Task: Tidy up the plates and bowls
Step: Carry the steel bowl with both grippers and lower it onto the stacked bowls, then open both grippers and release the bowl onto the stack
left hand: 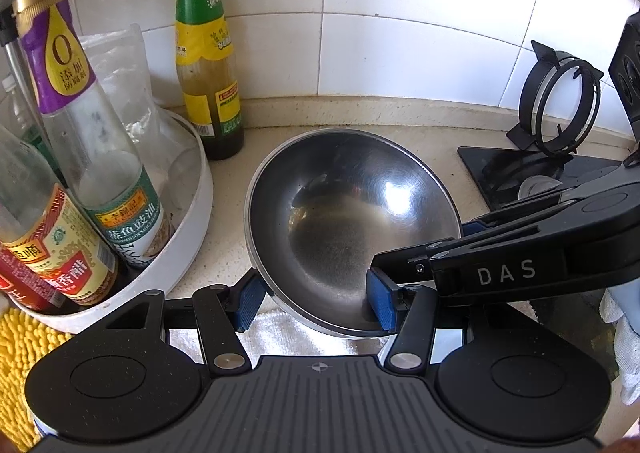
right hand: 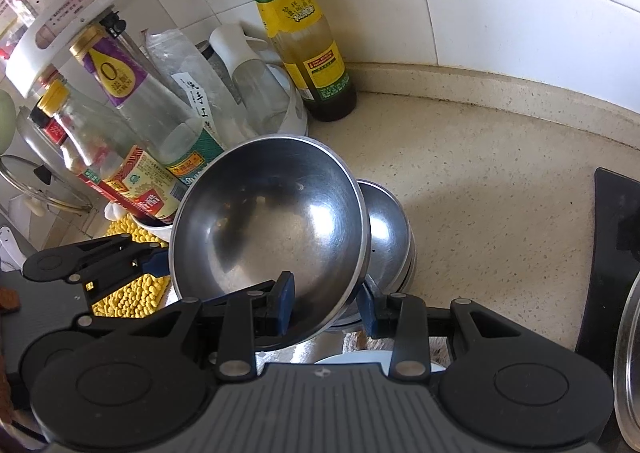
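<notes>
In the left wrist view the left gripper point(left hand: 316, 303) has its fingers spread wide on either side of the tilted steel bowl point(left hand: 352, 221), while the right gripper point(left hand: 380, 293) reaches in and pinches the bowl's near rim. In the right wrist view the right gripper point(right hand: 326, 305) is clamped on that rim, the steel bowl point(right hand: 268, 229) tipped above a stack of bowls point(right hand: 388, 237) on the counter point(right hand: 500, 193), with the left gripper point(right hand: 156, 265) at its left edge.

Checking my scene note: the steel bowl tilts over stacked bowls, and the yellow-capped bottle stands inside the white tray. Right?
One error: the yellow-capped bottle stands on the counter beside the white tray, not inside it, as the left wrist view shows. The steel bowl does tilt over the stacked bowls.
</notes>
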`<state>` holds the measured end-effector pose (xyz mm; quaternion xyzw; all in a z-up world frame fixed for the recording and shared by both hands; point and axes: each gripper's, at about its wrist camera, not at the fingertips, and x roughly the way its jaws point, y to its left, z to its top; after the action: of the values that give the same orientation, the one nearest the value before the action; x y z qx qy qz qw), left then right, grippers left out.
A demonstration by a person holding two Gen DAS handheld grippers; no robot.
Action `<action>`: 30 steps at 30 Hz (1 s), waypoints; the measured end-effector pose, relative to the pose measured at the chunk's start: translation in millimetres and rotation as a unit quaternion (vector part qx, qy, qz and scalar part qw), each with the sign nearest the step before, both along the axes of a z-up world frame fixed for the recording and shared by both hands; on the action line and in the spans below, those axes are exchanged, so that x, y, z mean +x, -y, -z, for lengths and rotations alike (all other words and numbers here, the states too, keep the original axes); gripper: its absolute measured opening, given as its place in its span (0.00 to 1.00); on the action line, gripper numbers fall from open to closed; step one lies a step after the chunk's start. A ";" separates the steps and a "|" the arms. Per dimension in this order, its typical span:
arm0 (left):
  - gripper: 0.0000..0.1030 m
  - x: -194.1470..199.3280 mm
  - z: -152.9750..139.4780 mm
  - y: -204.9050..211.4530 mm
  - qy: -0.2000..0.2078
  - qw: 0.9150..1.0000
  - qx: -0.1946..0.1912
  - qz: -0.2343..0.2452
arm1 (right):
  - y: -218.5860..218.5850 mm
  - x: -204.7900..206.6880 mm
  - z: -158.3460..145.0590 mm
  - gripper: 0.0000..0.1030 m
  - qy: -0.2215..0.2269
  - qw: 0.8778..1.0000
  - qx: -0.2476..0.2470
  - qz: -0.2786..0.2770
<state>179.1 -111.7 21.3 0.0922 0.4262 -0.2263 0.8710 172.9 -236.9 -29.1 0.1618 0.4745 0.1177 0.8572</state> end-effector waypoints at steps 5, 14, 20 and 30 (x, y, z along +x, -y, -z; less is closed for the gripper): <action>0.61 6.6 6.7 0.5 -0.009 1.000 -0.004 0.000 | 1.0 4.5 4.6 0.42 0.003 1.000 -0.008 0.002; 0.61 20.6 18.7 2.1 -0.015 1.000 0.004 -0.008 | 9.5 13.4 9.1 0.44 0.021 0.999 -0.040 0.010; 0.65 23.0 21.5 0.0 -0.006 1.000 0.011 -0.009 | 16.6 16.6 14.2 0.45 0.015 0.999 -0.041 0.010; 0.75 7.1 17.3 -30.7 0.006 1.000 -0.012 -0.002 | 22.2 20.7 8.8 0.52 0.021 1.000 -0.020 -0.004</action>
<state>186.2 -81.0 4.0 0.0825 0.4187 -0.2289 0.8749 193.5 -259.0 -37.9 0.1403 0.4590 0.1149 0.8697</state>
